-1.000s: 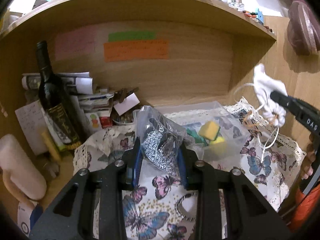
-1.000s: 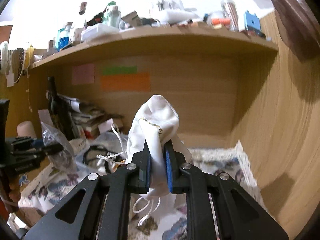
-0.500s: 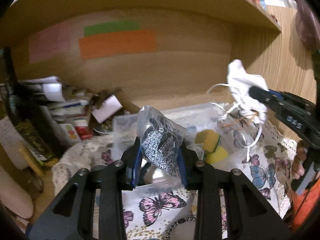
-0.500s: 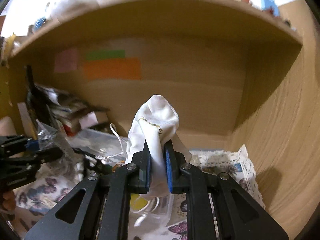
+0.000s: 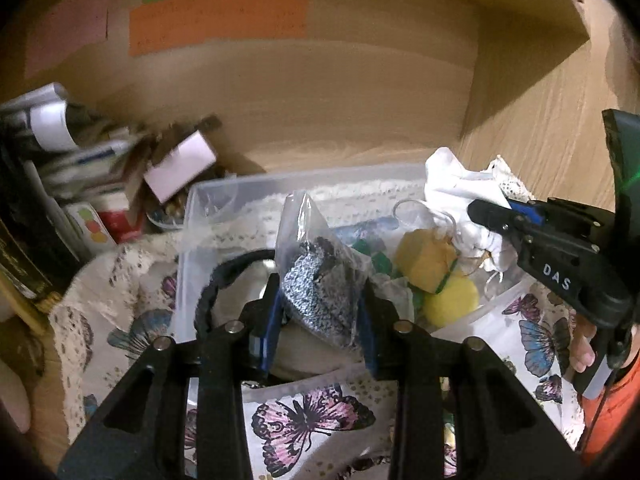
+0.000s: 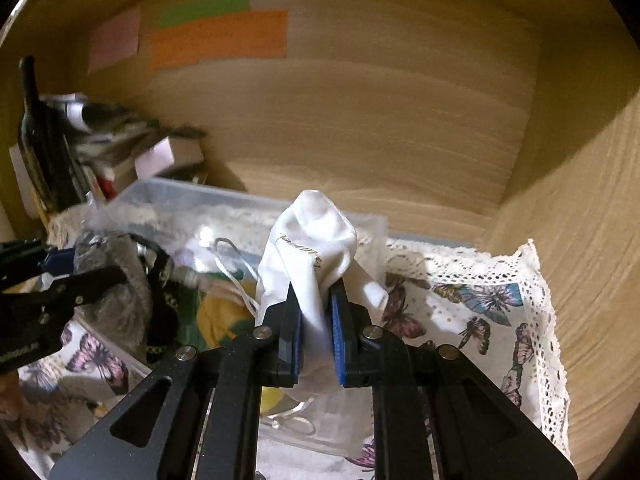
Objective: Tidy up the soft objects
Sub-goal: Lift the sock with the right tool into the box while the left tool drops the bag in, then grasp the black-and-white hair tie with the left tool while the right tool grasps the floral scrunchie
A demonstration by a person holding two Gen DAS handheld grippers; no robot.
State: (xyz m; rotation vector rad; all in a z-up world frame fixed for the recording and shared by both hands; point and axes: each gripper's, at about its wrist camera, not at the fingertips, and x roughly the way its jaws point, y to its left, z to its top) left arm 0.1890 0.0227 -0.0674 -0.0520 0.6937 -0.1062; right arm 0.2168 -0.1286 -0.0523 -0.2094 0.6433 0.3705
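Observation:
My left gripper (image 5: pixel 320 308) is shut on a clear plastic bag with a black-and-white speckled fabric (image 5: pixel 320 268) and holds it over the clear plastic bin (image 5: pixel 208 200). My right gripper (image 6: pixel 316 312) is shut on a white drawstring pouch (image 6: pixel 312 236) above the bin's right end (image 6: pixel 376 224); the pouch also shows in the left wrist view (image 5: pixel 460 188). Yellow and green sponges (image 5: pixel 436 272) and a black strap (image 5: pixel 224 276) lie in the bin. The left gripper shows at the left of the right wrist view (image 6: pixel 60 276).
The bin stands on a butterfly-print cloth with lace edging (image 6: pixel 480 300) inside a wooden shelf nook. A dark wine bottle (image 6: pixel 36 136), papers and small boxes (image 5: pixel 112 200) crowd the left. Coloured paper notes (image 6: pixel 220 36) are stuck on the back wall. The wooden side wall (image 6: pixel 580 200) stands close on the right.
Both grippers have moved forward and down toward the bin with their loads still held. The bag and the pouch now hang over the bin's inside.

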